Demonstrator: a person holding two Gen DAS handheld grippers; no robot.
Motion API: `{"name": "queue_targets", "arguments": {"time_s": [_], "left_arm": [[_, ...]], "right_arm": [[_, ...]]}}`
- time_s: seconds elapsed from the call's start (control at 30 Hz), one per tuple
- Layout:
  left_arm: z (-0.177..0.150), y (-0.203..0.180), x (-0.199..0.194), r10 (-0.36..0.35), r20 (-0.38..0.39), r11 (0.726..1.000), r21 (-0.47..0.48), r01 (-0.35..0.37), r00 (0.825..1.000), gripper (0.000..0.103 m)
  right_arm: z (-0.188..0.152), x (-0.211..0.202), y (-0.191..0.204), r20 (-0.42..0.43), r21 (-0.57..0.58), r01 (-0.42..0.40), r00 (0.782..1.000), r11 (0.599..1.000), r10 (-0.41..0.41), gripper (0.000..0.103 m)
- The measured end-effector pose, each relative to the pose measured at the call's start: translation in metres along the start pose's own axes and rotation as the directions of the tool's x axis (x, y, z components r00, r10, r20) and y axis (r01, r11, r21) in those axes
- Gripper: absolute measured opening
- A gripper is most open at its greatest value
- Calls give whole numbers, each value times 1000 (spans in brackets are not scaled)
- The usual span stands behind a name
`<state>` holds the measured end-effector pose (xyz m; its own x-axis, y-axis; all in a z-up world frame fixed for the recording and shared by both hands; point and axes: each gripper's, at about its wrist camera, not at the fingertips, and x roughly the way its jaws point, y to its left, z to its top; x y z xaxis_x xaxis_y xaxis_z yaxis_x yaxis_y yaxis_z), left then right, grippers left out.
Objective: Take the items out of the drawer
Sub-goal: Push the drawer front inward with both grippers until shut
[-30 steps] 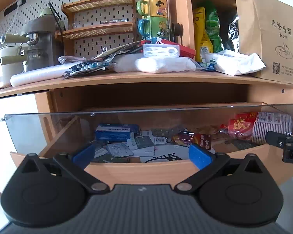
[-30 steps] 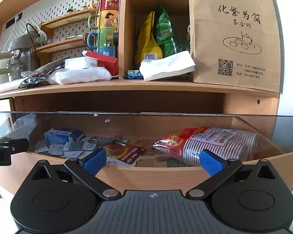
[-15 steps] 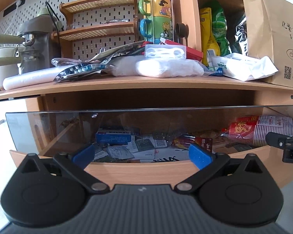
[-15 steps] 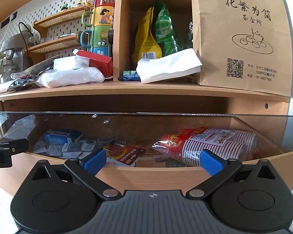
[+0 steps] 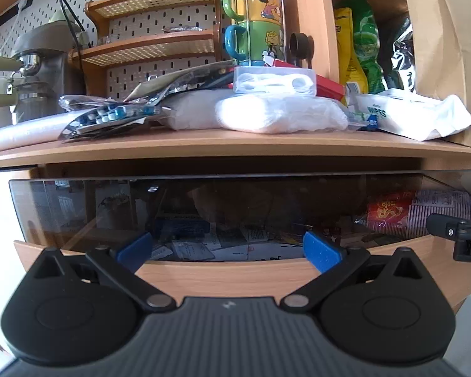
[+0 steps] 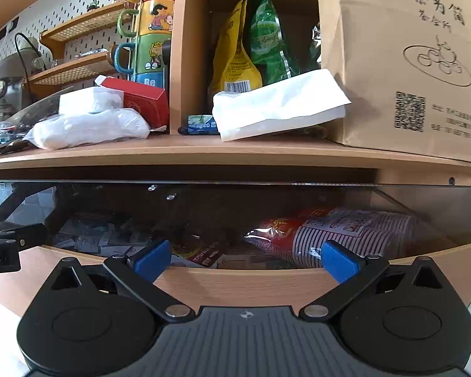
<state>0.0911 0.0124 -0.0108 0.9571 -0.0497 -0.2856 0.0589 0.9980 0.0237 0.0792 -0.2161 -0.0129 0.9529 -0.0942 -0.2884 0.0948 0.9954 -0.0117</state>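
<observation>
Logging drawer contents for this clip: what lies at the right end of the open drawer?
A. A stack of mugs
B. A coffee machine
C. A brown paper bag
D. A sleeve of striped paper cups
D: the sleeve of striped paper cups lies inside the drawer, behind its glass front, on the right.

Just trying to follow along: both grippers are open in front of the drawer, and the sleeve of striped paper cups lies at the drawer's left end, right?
Not quite. The red-wrapped sleeve of striped paper cups lies at the right end of the glass-fronted wooden drawer, as the right wrist view shows. The rest holds: the left gripper and right gripper are both open before it.
</observation>
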Motion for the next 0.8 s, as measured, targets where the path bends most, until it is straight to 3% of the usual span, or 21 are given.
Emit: {"name": "queue_targets", "arguments": {"time_s": [0.8], "left_arm": [[9,-4,56,1,43,1000,-14,-1,999,103]], "right_arm": [[9,50,9,44,2,32,999,999,-32,103]]}}
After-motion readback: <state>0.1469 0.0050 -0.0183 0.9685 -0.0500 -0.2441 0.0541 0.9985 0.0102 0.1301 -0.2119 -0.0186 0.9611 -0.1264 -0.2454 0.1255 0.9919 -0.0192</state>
